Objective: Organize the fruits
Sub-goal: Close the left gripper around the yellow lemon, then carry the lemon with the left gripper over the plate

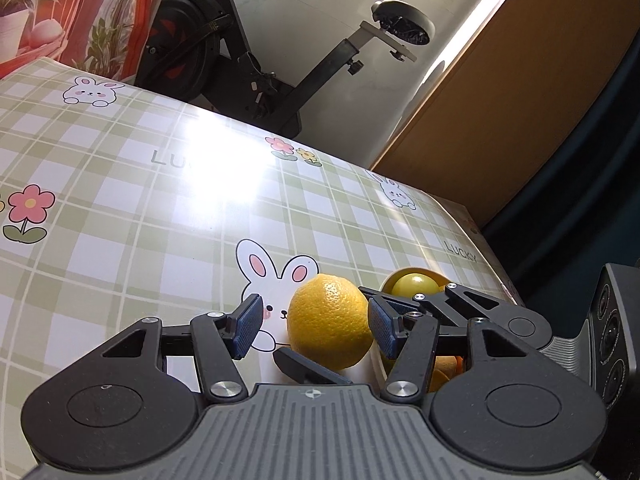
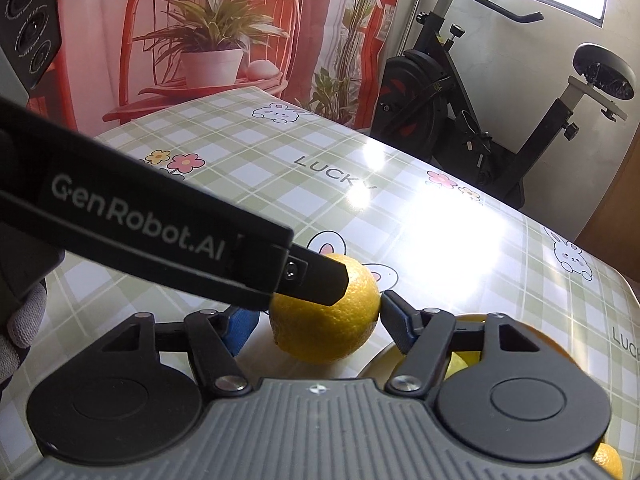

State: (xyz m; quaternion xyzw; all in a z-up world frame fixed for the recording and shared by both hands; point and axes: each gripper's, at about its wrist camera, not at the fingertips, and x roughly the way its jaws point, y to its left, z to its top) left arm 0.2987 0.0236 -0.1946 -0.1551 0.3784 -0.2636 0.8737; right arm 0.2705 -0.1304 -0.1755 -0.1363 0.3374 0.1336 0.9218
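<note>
A yellow-orange citrus fruit point(image 1: 330, 320) point(image 2: 324, 312) rests on the checked tablecloth point(image 1: 120, 184). My left gripper point(image 1: 316, 326) is open around it; the right blue pad touches the peel and the left pad stands a little off. My right gripper point(image 2: 318, 320) is also open around the same fruit, its right pad against the peel. In the right wrist view one left gripper finger point(image 2: 320, 280) lies across the fruit's top. In the left wrist view a right gripper finger point(image 1: 308, 366) shows under the fruit.
A yellow plate point(image 2: 376, 360) point(image 1: 390, 280) just right of the fruit holds a yellow-green round fruit point(image 1: 414, 286) and other citrus point(image 2: 608, 464). A gloved hand point(image 2: 20, 320) is at the left. An exercise bike point(image 2: 460, 92) stands beyond the table's far edge.
</note>
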